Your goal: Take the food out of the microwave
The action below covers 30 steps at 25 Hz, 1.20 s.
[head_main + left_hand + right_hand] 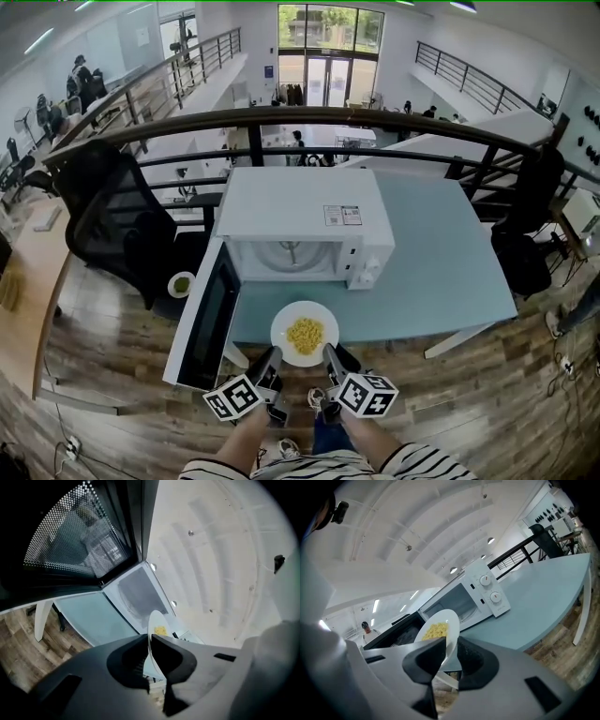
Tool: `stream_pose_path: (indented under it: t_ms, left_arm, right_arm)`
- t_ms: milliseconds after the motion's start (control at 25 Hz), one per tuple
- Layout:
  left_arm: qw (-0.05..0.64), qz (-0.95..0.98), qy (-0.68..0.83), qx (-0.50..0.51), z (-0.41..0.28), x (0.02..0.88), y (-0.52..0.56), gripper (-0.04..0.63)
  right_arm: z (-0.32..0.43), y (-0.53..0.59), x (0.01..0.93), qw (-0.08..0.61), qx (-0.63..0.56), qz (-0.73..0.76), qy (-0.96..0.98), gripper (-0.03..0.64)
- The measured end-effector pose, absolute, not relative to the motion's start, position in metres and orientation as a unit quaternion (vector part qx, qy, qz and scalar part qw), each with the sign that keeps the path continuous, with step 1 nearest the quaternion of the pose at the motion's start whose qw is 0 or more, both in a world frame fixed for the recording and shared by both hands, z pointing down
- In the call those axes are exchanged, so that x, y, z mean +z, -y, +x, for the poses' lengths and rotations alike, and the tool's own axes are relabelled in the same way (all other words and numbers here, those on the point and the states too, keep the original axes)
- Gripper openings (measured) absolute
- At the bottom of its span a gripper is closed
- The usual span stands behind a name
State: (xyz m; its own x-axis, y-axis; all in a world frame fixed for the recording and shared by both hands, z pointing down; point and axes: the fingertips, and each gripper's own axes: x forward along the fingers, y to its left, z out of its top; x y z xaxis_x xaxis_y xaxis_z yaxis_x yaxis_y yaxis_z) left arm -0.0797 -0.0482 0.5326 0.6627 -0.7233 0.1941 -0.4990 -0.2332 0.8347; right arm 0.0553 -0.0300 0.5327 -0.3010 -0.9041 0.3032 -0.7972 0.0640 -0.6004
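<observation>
Presently gripping the white plate by its near rim with both tongs: with the left tongs, closed on the thin edge at the near-left, and with the right tongs, closed on it at the near-right. Carrying the food, a small yellow heap, at the plate's middle. Holding the plate already outside the microwave, directly in front of its open cavity and over the near edge of the tabletop; seemingly holding it lifted off that surface rather than resting it there, judging by the right gripper view.

Lying straight ahead of both tongs, between them and the cavity, and sharing the load about evenly: neither hand being nearer than the other. Being round, offering no long axis to align; being pinched only along the near edge, tending to dip at the far rim, towards the cavity.

Hanging open on the left, just beside the left tongs: the microwave door. Lying to the right of the microwave, well apart from the door: the bare stretch of tabletop.

Probably calling next for a level carry towards that right-hand stretch, or a set-down at the near edge, keeping both grips matched in height and keeping the left tongs off the door.
</observation>
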Motion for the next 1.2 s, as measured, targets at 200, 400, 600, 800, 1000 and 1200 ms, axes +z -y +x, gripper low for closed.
stream_pose_path:
  t_ms: [200, 400, 600, 800, 1000, 1200]
  left_arm:
    - [0.471, 0.783, 0.388, -0.117, -0.088, 0.526, 0.027, 0.038]
    - [0.470, 0.787, 0.382, -0.119, -0.098, 0.521, 0.007, 0.038]
    - [0.466, 0.790, 0.380, -0.120, -0.107, 0.516, -0.012, 0.038]
    - [0.462, 0.792, 0.382, -0.119, -0.114, 0.517, -0.027, 0.038]
    - [0.464, 0.791, 0.381, -0.115, -0.119, 0.520, -0.042, 0.038]
    - [0.467, 0.788, 0.385, -0.111, -0.123, 0.524, -0.050, 0.038]
  right_arm:
    - [0.047, 0.007, 0.527, 0.079, -0.349, -0.590, -0.724, 0.084]
    - [0.037, -0.014, 0.522, 0.086, -0.349, -0.592, -0.721, 0.083]
    - [0.028, -0.034, 0.520, 0.090, -0.350, -0.593, -0.720, 0.083]
    - [0.021, -0.049, 0.520, 0.090, -0.349, -0.588, -0.724, 0.081]
    - [0.016, -0.064, 0.523, 0.088, -0.355, -0.588, -0.721, 0.078]
    - [0.013, -0.070, 0.525, 0.086, -0.358, -0.587, -0.721, 0.075]
